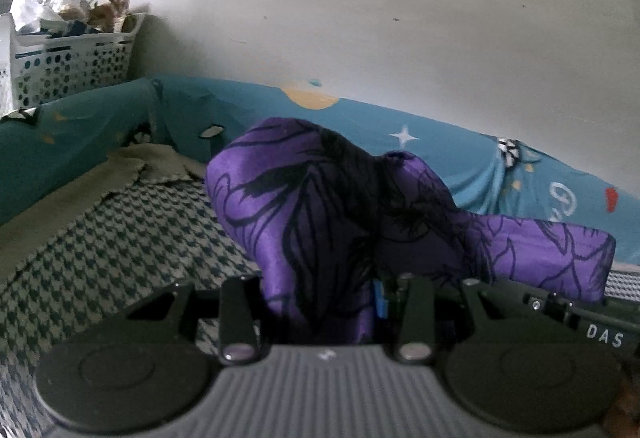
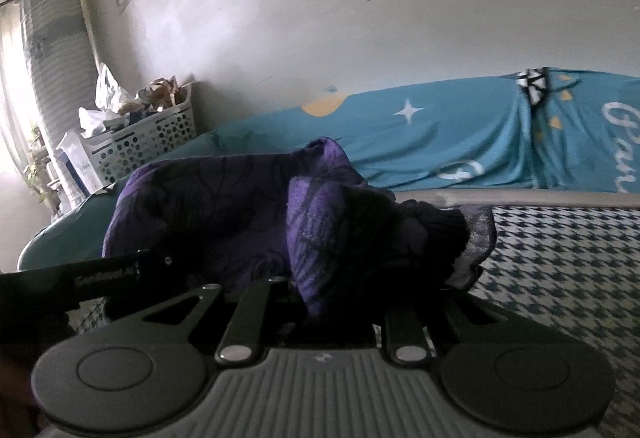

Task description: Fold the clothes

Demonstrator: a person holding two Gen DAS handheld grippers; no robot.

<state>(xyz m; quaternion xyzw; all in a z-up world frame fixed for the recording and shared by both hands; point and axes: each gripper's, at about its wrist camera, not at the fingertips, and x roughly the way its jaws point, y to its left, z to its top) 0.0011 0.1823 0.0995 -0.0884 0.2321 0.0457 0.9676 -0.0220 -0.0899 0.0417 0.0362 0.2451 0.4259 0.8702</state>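
Observation:
A shiny purple garment [image 1: 312,198] with a black leaf print bulges up between the jaws of my left gripper [image 1: 320,302], which is shut on a bunched fold of it. The cloth hides the fingertips. In the right wrist view the same purple garment [image 2: 248,214] is heaped over my right gripper [image 2: 336,302], which is shut on it too, its tips buried in dark folds. The garment is lifted off a houndstooth bed cover [image 1: 120,238]. Part of the right gripper's black body [image 1: 580,318] shows at the left view's right edge, and the left gripper's black body [image 2: 104,274] shows in the right view.
A teal blanket [image 2: 460,142] with a star and white lettering lies along the white wall. An olive cloth [image 1: 80,194] lies on the houndstooth cover [image 2: 560,270]. A white perforated basket [image 1: 68,62] full of clutter stands in the corner, beside a grey curtain [image 2: 56,50] and a bright window.

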